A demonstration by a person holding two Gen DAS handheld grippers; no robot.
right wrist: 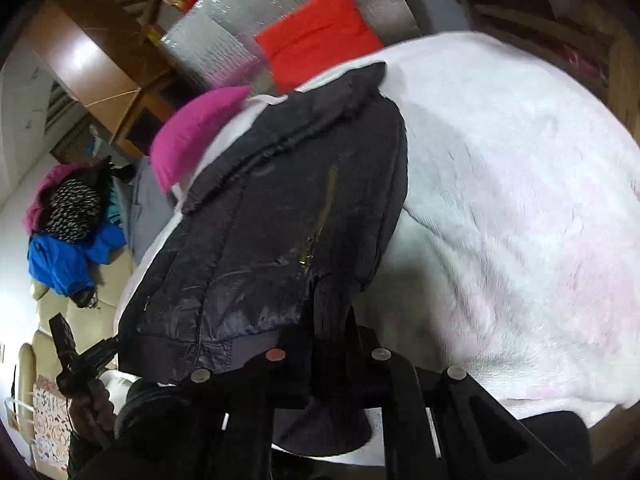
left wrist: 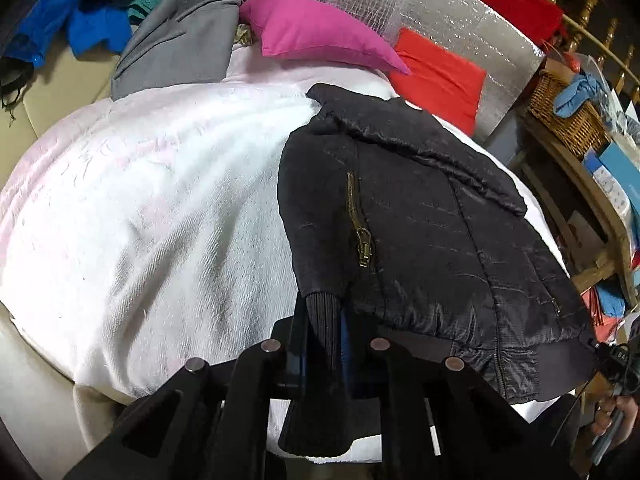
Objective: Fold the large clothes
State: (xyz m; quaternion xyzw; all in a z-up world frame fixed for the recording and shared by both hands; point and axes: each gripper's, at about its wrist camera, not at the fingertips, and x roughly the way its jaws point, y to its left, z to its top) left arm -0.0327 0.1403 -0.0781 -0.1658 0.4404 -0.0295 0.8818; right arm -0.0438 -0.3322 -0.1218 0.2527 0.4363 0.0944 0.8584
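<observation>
A black quilted jacket (left wrist: 420,220) with a brass zipper (left wrist: 362,240) lies on a white blanket (left wrist: 160,200). My left gripper (left wrist: 324,320) is shut on a ribbed sleeve cuff (left wrist: 322,328) at the jacket's near edge. In the right wrist view the same jacket (right wrist: 280,220) lies on the blanket (right wrist: 520,200), and my right gripper (right wrist: 332,320) is shut on a ribbed cuff (right wrist: 332,304) at the hem. The other gripper (right wrist: 68,352) shows at the lower left, held in a hand.
A pink cushion (left wrist: 320,32) and a red cushion (left wrist: 440,72) lie at the blanket's far end. A grey garment (left wrist: 176,40) and blue clothes (left wrist: 80,20) are piled far left. A wicker basket (left wrist: 568,108) and wooden furniture stand on the right.
</observation>
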